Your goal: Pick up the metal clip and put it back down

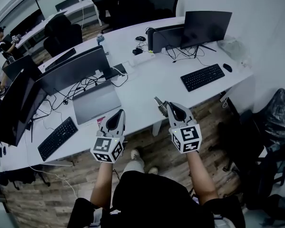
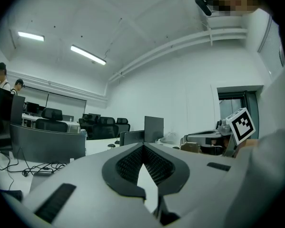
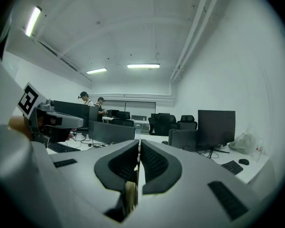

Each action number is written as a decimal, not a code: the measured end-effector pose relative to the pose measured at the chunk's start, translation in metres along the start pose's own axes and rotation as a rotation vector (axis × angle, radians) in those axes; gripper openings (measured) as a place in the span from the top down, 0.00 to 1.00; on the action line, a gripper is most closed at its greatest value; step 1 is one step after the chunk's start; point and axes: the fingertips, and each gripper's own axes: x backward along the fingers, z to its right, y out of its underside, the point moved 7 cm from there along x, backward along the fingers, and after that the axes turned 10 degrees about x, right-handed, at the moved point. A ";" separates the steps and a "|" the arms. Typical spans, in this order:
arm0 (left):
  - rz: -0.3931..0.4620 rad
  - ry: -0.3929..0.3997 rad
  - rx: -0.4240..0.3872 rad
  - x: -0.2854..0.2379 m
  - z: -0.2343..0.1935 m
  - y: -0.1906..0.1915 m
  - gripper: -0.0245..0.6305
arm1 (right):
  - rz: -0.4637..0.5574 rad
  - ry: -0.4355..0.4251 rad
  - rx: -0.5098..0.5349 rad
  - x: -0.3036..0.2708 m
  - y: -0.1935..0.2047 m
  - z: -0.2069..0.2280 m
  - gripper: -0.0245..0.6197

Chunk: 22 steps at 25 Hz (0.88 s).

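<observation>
Metal clip (image 1: 159,104) is held off the table (image 1: 147,87), pinched in the jaws of the right gripper (image 1: 168,107). In the head view it is seen against the table's near edge. Whether it hangs over the top or just short of it can't be told. In the right gripper view the clip (image 3: 131,194) shows as a thin brass-toned strip between the pads, w/ the jaws clenched almost flat on it. Beside it, at approx. the same level, the left gripper (image 1: 120,113) is carried w/ its jaws closed tip to tip and nothing between them.

Pick-up is judged done; put-down is not yet done.

Risks from here, as judged:
- Clip is thin and smooth, so it could slide or twist in the pads if the gripper is swung fast.
- If it is let go while this close to the edge, it may bounce or skid off onto the wood floor (image 1: 142,139).
- If it is released from height, a hard metal part would likely hop, poss. onto the laptop (image 1: 95,101) or into the cables (image 1: 75,87).
- If the jaws are opened only partly, the strip could hang on one pad and be dragged away on retreat.

A bare patch well inside the edge is preferred, w/ the clip lowered to contact before the jaws are opened.
</observation>
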 end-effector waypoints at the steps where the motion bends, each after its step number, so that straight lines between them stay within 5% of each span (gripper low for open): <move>1: 0.000 0.003 0.001 -0.003 0.000 0.000 0.95 | 0.001 0.003 -0.002 -0.001 0.001 0.002 0.92; 22: 0.011 0.059 0.051 -0.127 -0.048 -0.020 0.95 | -0.011 0.033 0.005 -0.105 -0.002 0.062 0.92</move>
